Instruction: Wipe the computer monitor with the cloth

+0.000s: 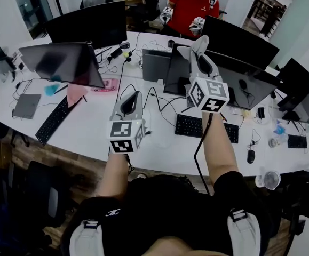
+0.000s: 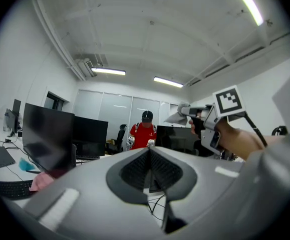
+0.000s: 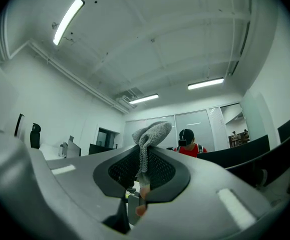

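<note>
Above the tabletop (image 1: 159,143), the right hand-held gripper (image 1: 199,42) pinches the cloth (image 3: 152,134), the left hand-held gripper (image 1: 134,96) closed and empty; wiping seems not begun, so next press cloth onto monitor (image 1: 234,71).

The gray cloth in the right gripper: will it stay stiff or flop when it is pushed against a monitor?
Probably floppy: the cloth bunches and bends where the right gripper pinches it. Its knitted, thin look suggests it is light and grips rather than slips.
</note>
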A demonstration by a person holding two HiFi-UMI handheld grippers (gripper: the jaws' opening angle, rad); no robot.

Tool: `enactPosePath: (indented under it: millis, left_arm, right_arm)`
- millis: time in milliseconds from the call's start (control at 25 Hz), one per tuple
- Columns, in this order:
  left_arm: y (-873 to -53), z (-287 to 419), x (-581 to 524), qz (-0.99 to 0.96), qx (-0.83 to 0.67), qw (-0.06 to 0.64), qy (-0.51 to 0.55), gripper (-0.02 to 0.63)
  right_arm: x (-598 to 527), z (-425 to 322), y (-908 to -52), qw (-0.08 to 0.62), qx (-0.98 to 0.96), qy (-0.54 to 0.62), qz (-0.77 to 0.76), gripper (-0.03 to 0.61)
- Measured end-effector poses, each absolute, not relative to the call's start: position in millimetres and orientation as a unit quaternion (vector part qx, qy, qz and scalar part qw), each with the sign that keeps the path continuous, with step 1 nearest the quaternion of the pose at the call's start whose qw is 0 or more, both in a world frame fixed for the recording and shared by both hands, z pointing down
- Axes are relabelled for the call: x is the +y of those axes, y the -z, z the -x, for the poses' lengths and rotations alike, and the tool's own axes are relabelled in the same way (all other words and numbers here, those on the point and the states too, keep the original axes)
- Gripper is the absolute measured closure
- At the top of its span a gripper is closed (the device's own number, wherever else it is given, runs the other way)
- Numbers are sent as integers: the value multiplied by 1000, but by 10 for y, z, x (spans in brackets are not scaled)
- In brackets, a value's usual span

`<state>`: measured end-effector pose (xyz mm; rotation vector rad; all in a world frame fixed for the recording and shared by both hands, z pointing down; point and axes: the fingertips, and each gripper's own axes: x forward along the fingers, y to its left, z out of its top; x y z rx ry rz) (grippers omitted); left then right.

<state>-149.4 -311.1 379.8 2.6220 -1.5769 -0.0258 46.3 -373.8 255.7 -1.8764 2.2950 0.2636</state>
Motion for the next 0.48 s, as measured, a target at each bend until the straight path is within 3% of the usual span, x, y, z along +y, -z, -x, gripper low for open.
enactPosePath:
  millis: [480]
  left_arm:
    - [-3897, 1659, -3648, -882, -468, 52, 6, 560]
  right_arm:
    - [-4551, -419, -2776, 3, 735, -71, 675, 548]
